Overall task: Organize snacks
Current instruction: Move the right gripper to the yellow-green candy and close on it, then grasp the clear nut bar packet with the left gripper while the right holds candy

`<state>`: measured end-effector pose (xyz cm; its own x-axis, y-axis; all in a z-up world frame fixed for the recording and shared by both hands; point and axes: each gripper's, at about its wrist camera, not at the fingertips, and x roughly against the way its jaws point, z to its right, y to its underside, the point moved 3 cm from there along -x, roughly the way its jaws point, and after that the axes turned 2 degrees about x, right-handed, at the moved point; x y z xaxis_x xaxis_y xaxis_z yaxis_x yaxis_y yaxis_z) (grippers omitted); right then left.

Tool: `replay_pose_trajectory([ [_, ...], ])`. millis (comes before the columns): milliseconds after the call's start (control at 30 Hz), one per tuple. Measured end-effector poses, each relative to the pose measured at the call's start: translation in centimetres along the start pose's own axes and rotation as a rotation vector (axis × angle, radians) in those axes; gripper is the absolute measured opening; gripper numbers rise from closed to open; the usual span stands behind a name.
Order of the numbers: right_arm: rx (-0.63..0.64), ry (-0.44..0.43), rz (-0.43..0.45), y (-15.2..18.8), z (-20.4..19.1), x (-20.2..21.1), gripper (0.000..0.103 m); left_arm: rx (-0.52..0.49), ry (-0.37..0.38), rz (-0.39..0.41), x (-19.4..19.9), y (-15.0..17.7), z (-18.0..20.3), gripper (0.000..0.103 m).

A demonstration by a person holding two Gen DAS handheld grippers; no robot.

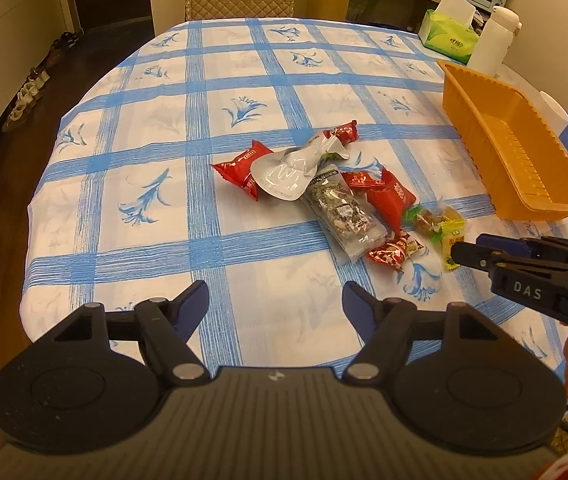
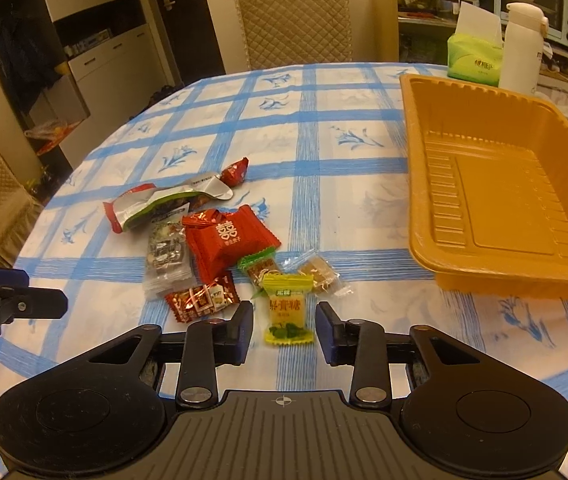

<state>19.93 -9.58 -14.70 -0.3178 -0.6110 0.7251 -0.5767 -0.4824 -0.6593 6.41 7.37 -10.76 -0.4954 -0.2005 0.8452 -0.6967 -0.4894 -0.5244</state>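
Right gripper (image 2: 284, 330): jaws spread astride the yellow candy (image 2: 287, 312), lined up to pinch it.
Left gripper (image 1: 275, 304): jaws spread, empty.
Orange tray (image 2: 415, 184): empty, at 2 o'clock, ready for snacks.

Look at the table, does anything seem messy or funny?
Yes. The snacks lie in a jumbled heap on the tablecloth, some overlapping, while the orange tray beside them holds nothing. One silver pouch looks crumpled and twisted. Nothing looks spilled.
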Motion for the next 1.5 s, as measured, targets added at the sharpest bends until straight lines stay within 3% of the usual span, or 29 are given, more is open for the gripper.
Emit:
replay_pose_trajectory([
  [467,0.045,0.020,-0.013,-0.1,-0.1,-2.3,0.022,-0.022,-0.020,0.021,-0.5,-0.9,0.3,0.069],
  [867,-0.002,-0.043,0.026,-0.7,1.3,0.9,0.022,-0.057,0.017,0.025,-1.2,-1.7,2.4,0.058],
  [1033,-0.028,-0.039,0.042,-0.7,2.5,2.3,0.022,-0.024,0.045,0.008,-3.0,-1.8,4.1,0.058],
  [1333,-0.062,-0.010,0.053,-0.2,4.4,3.8,0.022,0.091,0.018,0.010,-6.1,-3.0,4.8,0.058],
  [1500,-0.071,0.000,0.051,0.1,4.9,3.9,0.022,0.091,-0.020,0.023,-7.4,-3.6,5.3,0.058],
])
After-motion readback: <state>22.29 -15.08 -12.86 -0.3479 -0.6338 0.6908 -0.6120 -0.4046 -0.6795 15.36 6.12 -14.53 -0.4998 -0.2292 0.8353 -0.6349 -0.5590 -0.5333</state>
